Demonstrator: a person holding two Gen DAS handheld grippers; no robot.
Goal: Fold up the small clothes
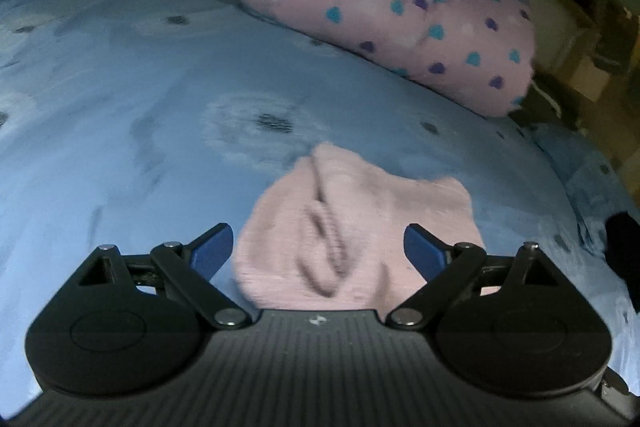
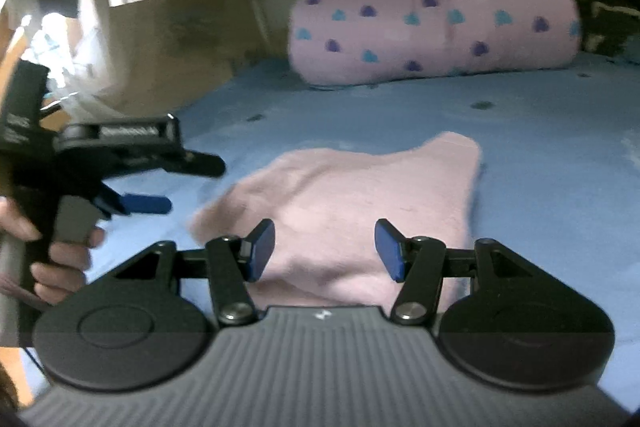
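A small pale pink garment (image 1: pixel 344 227) lies on the blue bedsheet (image 1: pixel 120 107), with raised creases down its middle. My left gripper (image 1: pixel 318 253) is open just above its near edge, blue pads on either side of the cloth. In the right wrist view the same garment (image 2: pixel 352 187) lies flat, one corner pointing to the far right. My right gripper (image 2: pixel 325 251) is open over its near part, holding nothing. The left gripper (image 2: pixel 144 203) also shows there at the left, held by a hand, beside the garment's left edge.
A rolled pink blanket with blue and purple hearts (image 1: pixel 384 7) lies across the back of the bed, also in the right wrist view (image 2: pixel 432 27). A wooden bed frame and wall (image 2: pixel 180 27) stand behind. A dark object (image 1: pixel 624 251) sits at the right edge.
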